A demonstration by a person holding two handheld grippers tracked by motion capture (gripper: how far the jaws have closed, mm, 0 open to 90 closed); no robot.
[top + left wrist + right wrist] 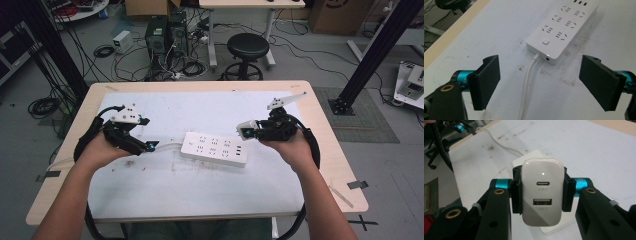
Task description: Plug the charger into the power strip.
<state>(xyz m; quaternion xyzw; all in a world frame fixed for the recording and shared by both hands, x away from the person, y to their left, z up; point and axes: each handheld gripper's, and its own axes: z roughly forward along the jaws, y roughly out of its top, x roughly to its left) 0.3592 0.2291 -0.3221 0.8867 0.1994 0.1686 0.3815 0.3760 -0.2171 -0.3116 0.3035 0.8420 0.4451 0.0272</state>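
Observation:
A white power strip lies in the middle of the white table top, its white cord running off toward the left. My left gripper hovers at the strip's cord end, open, the cord passing between its two black pads. In the left gripper view the strip lies just beyond the jaws. My right gripper is over the strip's right end, shut on a white USB charger whose USB-C and USB-A ports face the camera. The strip is partly hidden behind the charger.
The table has a wooden rim around a white mat with dirty smudges. Beyond the far edge stand a black stool, computer towers and tangled cables on the floor. Black frame posts rise at both sides.

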